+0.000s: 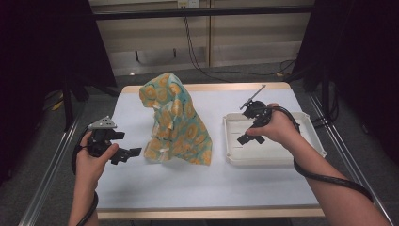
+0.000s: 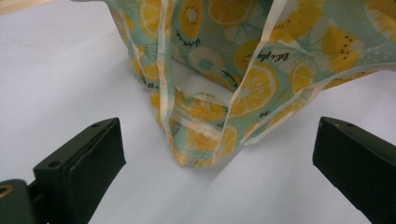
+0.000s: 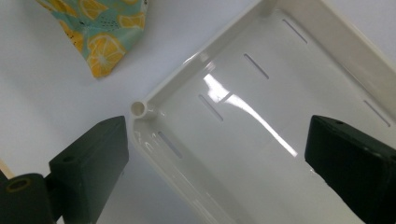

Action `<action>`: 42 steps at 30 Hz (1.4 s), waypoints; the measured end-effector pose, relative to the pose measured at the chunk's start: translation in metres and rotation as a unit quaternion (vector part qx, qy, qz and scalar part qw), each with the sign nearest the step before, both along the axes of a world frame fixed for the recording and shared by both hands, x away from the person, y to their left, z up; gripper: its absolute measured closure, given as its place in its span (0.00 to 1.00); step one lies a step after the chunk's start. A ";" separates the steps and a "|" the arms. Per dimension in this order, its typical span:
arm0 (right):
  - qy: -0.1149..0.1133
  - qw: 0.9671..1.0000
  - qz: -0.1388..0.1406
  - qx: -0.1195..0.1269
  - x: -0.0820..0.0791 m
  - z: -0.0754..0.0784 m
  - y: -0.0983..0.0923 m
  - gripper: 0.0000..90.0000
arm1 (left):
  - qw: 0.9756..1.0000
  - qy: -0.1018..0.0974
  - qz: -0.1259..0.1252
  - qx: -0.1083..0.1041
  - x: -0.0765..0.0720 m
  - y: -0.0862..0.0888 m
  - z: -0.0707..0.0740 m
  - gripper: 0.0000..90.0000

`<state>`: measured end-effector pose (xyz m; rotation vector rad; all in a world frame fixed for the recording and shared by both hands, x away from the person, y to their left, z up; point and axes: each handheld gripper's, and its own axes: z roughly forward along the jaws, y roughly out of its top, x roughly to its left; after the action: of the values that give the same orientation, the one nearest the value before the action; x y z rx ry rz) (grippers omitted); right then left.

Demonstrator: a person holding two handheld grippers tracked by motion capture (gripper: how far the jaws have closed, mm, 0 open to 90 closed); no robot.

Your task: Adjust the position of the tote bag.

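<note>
Left gripper [image 1: 133, 153] is hovering just beside the lemon-print bag [image 1: 176, 122], jaws spread wide and holding nothing. The bag is standing crumpled at the middle of the desk [image 1: 155, 186], its peak leaning toward the far edge. Judgement: the step in hand is a first grasp on the bag. To do it well, the left gripper should be aiming for a firm seam or fold at the near bottom corner rather than loose cloth, and closing only once the fabric sits fully between the pads.

Right gripper [image 1: 244, 139] is hanging over the white tray [image 1: 277, 160], jaws likewise wide and empty; the tray is sitting well apart from the bag, to its right.

View notes: the left gripper view is showing the bag's open mouth [image 2: 201, 88] and pale edge binding, which the high view is not resolving. The right gripper view is showing slots in the tray floor [image 3: 210, 107] and a bag corner [image 3: 100, 58] lying clear of the tray.
</note>
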<state>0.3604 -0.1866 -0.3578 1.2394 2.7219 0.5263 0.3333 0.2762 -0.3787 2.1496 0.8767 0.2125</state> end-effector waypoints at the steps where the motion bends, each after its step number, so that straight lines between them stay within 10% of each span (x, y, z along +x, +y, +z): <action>1: 0.001 1.000 -0.002 -0.002 0.001 0.001 0.001 0.07 | 1.000 -0.003 -0.001 0.001 0.000 -0.001 0.000 0.02; 42: 0.054 0.998 0.018 -0.025 0.046 0.080 0.071 0.11 | 1.000 0.004 0.002 -0.012 0.000 0.001 -0.001 0.03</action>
<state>0.4062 -0.1151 -0.2783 1.2432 2.8320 0.4052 0.3336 0.2777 -0.3797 2.1284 0.8838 0.1949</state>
